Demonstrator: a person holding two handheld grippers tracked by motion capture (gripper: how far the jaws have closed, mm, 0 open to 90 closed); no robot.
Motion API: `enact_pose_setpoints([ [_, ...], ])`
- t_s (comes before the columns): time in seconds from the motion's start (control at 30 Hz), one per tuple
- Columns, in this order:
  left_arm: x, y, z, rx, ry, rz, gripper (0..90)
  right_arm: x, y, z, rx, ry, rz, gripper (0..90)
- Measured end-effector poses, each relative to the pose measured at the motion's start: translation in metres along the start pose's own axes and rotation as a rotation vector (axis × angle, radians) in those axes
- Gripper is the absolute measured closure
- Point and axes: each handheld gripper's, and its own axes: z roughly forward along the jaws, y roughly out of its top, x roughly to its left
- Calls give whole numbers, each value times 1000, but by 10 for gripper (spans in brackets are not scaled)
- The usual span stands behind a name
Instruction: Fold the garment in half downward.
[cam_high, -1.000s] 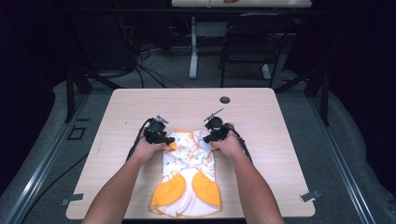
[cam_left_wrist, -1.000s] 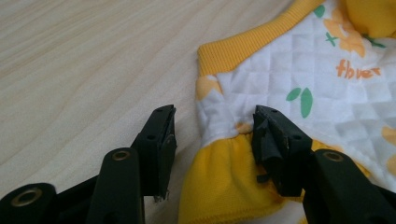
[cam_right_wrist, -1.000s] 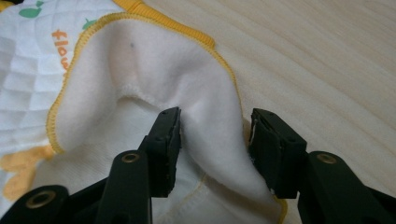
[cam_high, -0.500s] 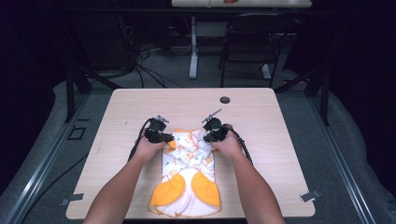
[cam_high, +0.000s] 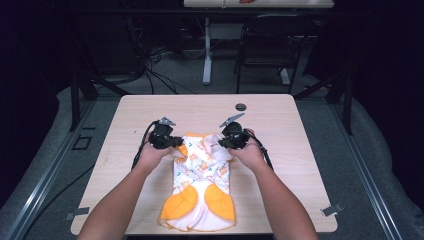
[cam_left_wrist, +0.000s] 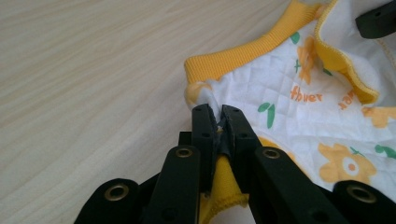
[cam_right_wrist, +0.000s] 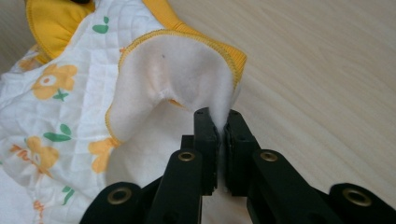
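Observation:
A small white quilted garment (cam_high: 202, 175) with orange flowers and yellow trim lies on the wooden table (cam_high: 150, 110), its yellow patches toward the near edge. My left gripper (cam_high: 176, 143) is at the garment's far left corner and its jaws have just been closing. In the left gripper view the left gripper (cam_left_wrist: 217, 112) pinches the yellow-edged garment (cam_left_wrist: 308, 116). My right gripper (cam_high: 223, 143) holds the far right corner. The right gripper view shows the right gripper (cam_right_wrist: 218, 114) shut on a fold of the white lining of the garment (cam_right_wrist: 56, 93). Both corners are lifted slightly off the table.
A small black disc (cam_high: 241, 106) lies near the table's far edge. Bare wood lies to the left and right of the garment. Beyond the table stand a dark chair (cam_high: 265, 45) and loose cables (cam_high: 160, 70) on the floor.
Both grippers have closed on the garment's far corners and risen a little, and the far edge has bunched up off the table.

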Motion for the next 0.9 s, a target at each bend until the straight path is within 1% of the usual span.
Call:
enact_pose_setpoints([
  [0.1,-1,4,-8,-28,1,3,846,1,3,-7,-26,-6,-5,854],
  [0.17,-1,8,-14,-42,7,10,846,1,5,-13,-53,-17,-7,854],
  [0.3,-3,15,-22,-70,18,22,846,2,8,-22,-77,-26,-11,853],
  [0.33,-4,16,-23,-67,17,26,846,2,8,-24,-85,-27,-16,854],
  [0.43,-6,19,-25,-76,23,39,845,2,8,-27,-83,-34,-22,854],
  [0.5,-6,23,-28,-78,24,46,846,3,11,-30,-86,-47,-41,855],
  [0.53,-6,25,-30,-82,29,50,846,3,14,-32,-96,-50,-44,855],
  [0.57,-6,27,-32,-95,34,54,846,3,16,-35,-93,-51,-56,855],
  [0.6,-6,30,-34,-101,33,52,846,3,18,-38,-109,-61,-58,855],
  [0.67,-6,35,-39,-114,38,64,846,2,23,-44,-112,-72,-70,855],
  [0.7,-7,38,-43,-130,37,74,846,1,25,-46,-120,-76,-69,855],
  [0.77,-9,41,-48,-148,40,87,846,1,29,-53,-136,-94,-75,855],
  [0.8,-11,42,-49,-153,45,95,846,1,30,-56,-142,-97,-82,855],
  [0.9,-15,40,-52,-155,39,119,846,5,29,-61,-150,-117,-111,855],
])
